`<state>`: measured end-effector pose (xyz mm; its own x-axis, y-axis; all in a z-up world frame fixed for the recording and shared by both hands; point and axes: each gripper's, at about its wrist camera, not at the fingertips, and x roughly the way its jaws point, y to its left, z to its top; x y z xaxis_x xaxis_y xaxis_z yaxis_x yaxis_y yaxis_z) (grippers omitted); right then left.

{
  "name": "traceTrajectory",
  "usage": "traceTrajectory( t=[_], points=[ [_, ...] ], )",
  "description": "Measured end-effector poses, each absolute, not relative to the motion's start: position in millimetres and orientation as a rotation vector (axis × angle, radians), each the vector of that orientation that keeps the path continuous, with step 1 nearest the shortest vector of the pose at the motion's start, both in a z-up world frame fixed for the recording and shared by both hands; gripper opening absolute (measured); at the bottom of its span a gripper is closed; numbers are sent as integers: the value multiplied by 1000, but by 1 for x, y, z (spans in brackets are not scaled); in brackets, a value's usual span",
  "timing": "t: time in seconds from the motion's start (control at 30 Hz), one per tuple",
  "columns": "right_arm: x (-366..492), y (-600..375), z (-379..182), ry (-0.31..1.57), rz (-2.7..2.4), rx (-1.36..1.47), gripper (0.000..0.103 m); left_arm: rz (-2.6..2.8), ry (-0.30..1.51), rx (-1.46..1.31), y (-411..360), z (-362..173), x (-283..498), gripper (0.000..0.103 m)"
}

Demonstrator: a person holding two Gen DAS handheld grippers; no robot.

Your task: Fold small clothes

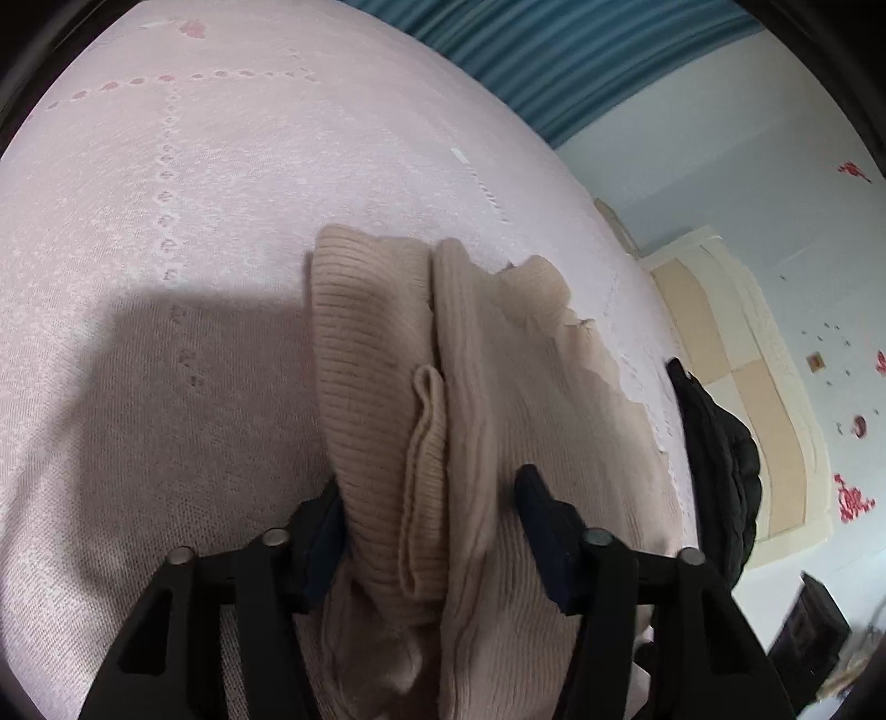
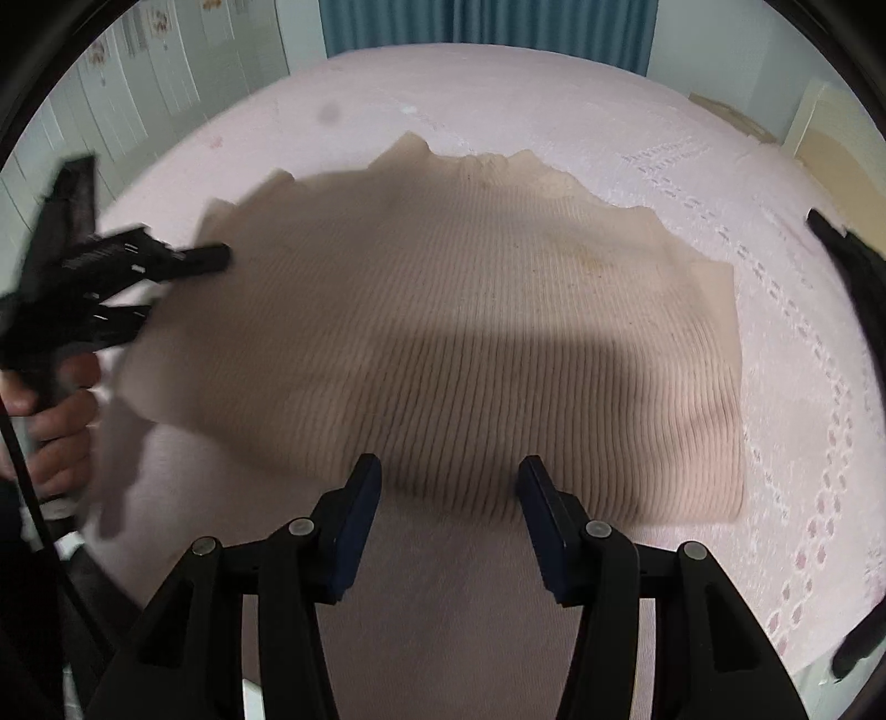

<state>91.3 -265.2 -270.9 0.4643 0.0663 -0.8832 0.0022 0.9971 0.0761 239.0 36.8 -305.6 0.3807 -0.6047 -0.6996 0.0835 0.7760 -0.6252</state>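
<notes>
2 black two-finger grippers work over a beige ribbed knit sweater (image 2: 470,343) spread on a pale pink textured bedspread (image 2: 803,343). Nearest in the right wrist view, the right gripper (image 2: 449,498) has its jaws wide apart, tips over the sweater's near edge, gripping nothing. At the sweater's left edge the left gripper (image 2: 183,282), blurred, is held by a hand (image 2: 55,426). In its own view the left gripper (image 1: 429,515) has jaws apart with bunched sweater fabric (image 1: 443,443) between them, touching the left finger; whether it is pinched I cannot tell. Farther off hangs a teal pleated curtain (image 2: 487,22); a black garment (image 1: 714,465) lies at the bed's edge.
</notes>
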Motion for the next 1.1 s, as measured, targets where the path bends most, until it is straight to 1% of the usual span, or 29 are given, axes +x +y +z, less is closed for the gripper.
traceTrajectory(
  t=[0.07, 0.2, 0.3, 0.5, 0.63, 0.77, 0.93, 1.03, 1.1],
  points=[
    [83, -274, -259, 1055, 37, 84, 51, -439, 1122, -565, 36, -306, 243, 43],
    [67, -300, -240, 995, -10, 63, 51, -409, 1146, -623, 36, -304, 247, 26],
    [55, -326, -234, 970, -59, 63, 51, -375, 1117, -601, 26, -288, 243, 23],
    [37, -377, -233, 938, -137, 121, 51, -369, 1076, -525, -10, -239, 240, 22],
    [22, -402, -231, 904, -191, 116, 51, -326, 1068, -453, -50, -203, 238, 22],
    [5, -426, -232, 904, -211, 144, 51, -329, 1058, -423, -89, -181, 235, 21],
    [-3, -456, -238, 912, -258, 174, 51, -338, 1078, -365, -167, -180, 226, 21],
    [-8, -470, -245, 935, -274, 213, 51, -368, 1108, -321, -217, -198, 218, 22],
    [-11, -477, -250, 947, -279, 233, 51, -425, 1167, -309, -245, -218, 215, 24]
  ],
)
